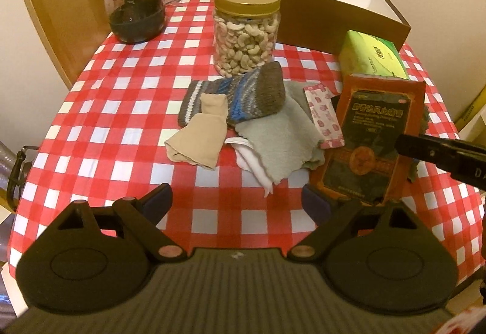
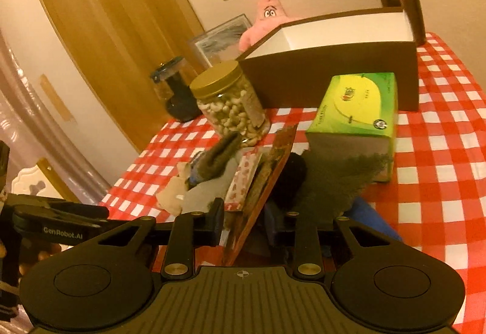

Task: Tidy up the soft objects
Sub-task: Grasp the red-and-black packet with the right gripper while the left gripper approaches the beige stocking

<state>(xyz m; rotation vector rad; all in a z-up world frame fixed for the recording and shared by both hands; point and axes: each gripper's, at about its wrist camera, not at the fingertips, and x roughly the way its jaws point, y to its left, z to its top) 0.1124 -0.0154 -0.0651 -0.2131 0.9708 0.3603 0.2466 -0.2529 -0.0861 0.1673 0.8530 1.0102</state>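
On the red-checked bench (image 1: 121, 97), striped knit sock (image 1: 243, 94), beige stocking (image 1: 197, 133) and grey cloth (image 1: 279, 139) remain unsorted; brown box (image 1: 334, 21) looks empty. Left tongs (image 1: 237, 203) spread; right tongs (image 2: 243, 224) pinch a red flat packet (image 2: 261, 182).

Both wrist views look closely down at one checkered table (image 1: 121, 109).

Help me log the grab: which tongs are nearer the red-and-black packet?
Right. The right tongs have the red-and-black packet standing on edge between their fingers. The left tongs hover open beside its lower corner, over the checkered tablecloth.
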